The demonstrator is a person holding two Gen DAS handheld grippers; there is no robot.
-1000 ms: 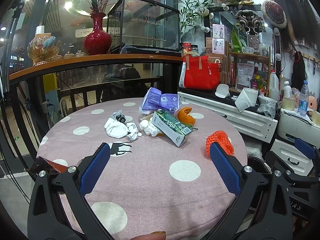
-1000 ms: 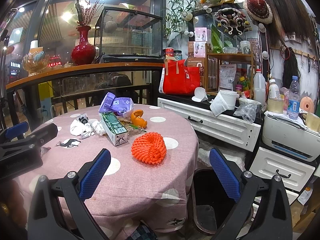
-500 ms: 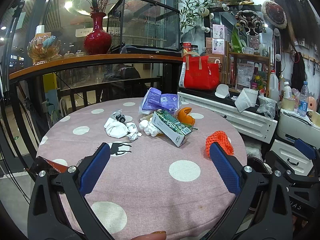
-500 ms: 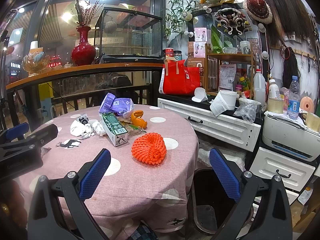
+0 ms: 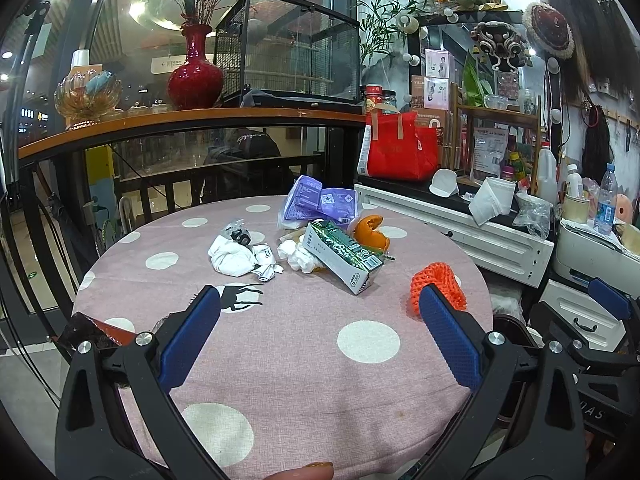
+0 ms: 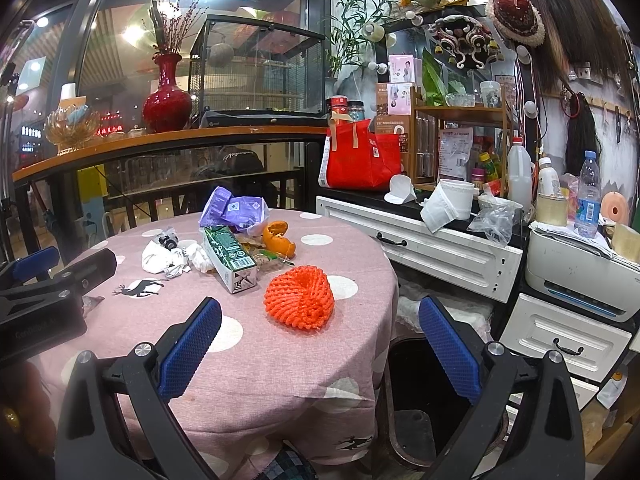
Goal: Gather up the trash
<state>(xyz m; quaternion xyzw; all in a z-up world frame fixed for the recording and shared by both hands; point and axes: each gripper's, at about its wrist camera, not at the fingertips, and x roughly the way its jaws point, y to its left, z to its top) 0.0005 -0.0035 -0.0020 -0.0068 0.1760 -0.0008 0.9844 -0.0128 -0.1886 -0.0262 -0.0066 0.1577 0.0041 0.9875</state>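
Note:
Trash lies on a round table with a pink dotted cloth (image 5: 280, 360): a green and white carton (image 5: 340, 254), white crumpled tissues (image 5: 232, 258), purple packets (image 5: 320, 204), orange peel (image 5: 372, 232) and an orange foam net (image 5: 438, 280). My left gripper (image 5: 320, 336) is open and empty above the near table. My right gripper (image 6: 320, 336) is open and empty near the table's right edge, just short of the foam net (image 6: 300, 298). The carton (image 6: 230, 256) lies beyond it.
A dark bin (image 6: 424, 392) stands on the floor right of the table. A white cabinet (image 6: 420, 240) with a red bag (image 6: 360, 156), bottles and a printer (image 6: 580, 276) runs along the right. A railing with a red vase (image 5: 195, 76) is behind.

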